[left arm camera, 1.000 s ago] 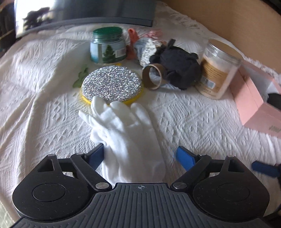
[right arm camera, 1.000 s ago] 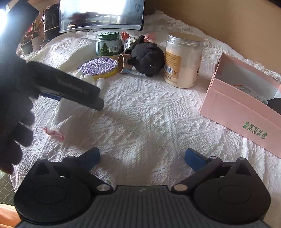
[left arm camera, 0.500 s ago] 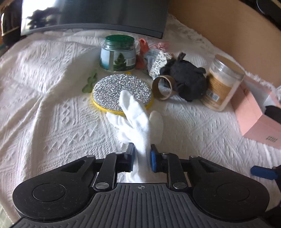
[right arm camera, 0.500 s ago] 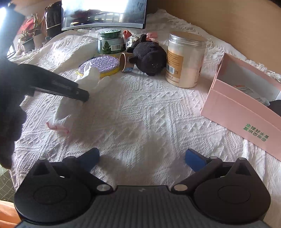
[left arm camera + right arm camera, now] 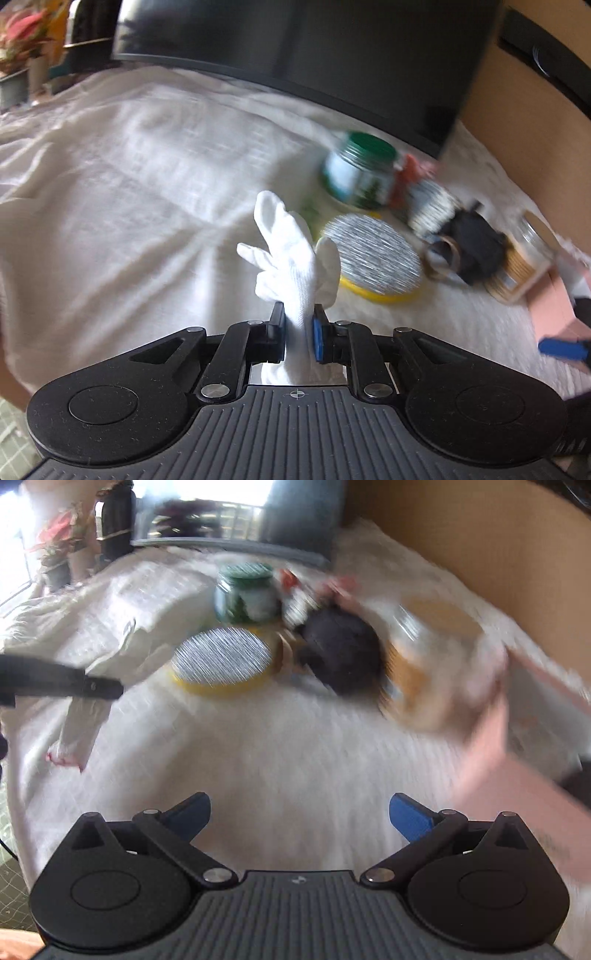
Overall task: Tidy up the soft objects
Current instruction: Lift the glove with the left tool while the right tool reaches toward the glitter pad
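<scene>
A white glove (image 5: 291, 251) is pinched at its cuff end by my left gripper (image 5: 299, 321), which is shut on it and holds it off the white bedspread (image 5: 129, 184), fingers pointing up. From the right wrist view the same glove (image 5: 83, 723) hangs below the left gripper (image 5: 110, 688) at the left. A black plush toy (image 5: 476, 247) (image 5: 343, 661) lies among the items at the back. My right gripper (image 5: 299, 808) stands open over bare bedspread with nothing between its fingers; one blue fingertip (image 5: 561, 349) shows in the left wrist view.
Behind the glove lie a glitter-topped yellow disc (image 5: 373, 254), a green-lidded jar (image 5: 358, 170), a cardboard ring (image 5: 443, 258) and a large powder jar (image 5: 424, 657). An open pink box (image 5: 517, 768) stands at the right. A dark monitor (image 5: 295, 44) lines the back.
My left gripper shut on the glove, then lifted it off the bedspread and swung left. My right gripper stayed open and moved in toward the items at the back.
</scene>
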Tool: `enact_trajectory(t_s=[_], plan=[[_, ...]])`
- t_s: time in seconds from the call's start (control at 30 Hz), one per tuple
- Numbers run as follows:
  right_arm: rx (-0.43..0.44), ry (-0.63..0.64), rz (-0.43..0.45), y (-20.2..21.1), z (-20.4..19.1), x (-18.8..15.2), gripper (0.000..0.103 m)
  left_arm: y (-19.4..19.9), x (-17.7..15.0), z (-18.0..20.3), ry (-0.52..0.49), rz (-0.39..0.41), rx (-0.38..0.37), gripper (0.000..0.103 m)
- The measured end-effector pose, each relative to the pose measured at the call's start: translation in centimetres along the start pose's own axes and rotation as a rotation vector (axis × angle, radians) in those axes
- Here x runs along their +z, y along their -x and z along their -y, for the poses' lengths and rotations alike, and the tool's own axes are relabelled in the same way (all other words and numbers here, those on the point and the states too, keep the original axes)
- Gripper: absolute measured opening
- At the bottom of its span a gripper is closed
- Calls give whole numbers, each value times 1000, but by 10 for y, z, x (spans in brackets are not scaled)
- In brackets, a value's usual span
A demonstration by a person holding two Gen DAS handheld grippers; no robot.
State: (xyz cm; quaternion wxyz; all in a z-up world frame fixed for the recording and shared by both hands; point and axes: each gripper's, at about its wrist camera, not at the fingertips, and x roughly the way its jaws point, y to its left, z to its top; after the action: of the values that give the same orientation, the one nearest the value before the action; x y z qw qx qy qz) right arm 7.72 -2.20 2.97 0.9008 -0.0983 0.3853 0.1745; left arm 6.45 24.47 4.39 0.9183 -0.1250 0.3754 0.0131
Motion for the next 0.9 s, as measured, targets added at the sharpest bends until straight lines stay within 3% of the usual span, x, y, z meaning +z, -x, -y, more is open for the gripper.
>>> enact_trajectory(t_s=[0.23,0.43,0.6,0.77,0.9], plan=[[98,57,19,-48,-59,90,103,5,14,-67,77,3,5,17],[84,78,-40,-118,-81,134,102,8,25,-97,101,12,-55,17],[71,-17,-108,-150,-66,137,96,8,27,-104,112,-3,-117,17],[144,10,-106,-121,-72,109,96,-4,27,-100,100,-31,-150,17],[135,79,-100,-94,-84,80,96,-14,25,-91,86,-65,-172,17]])
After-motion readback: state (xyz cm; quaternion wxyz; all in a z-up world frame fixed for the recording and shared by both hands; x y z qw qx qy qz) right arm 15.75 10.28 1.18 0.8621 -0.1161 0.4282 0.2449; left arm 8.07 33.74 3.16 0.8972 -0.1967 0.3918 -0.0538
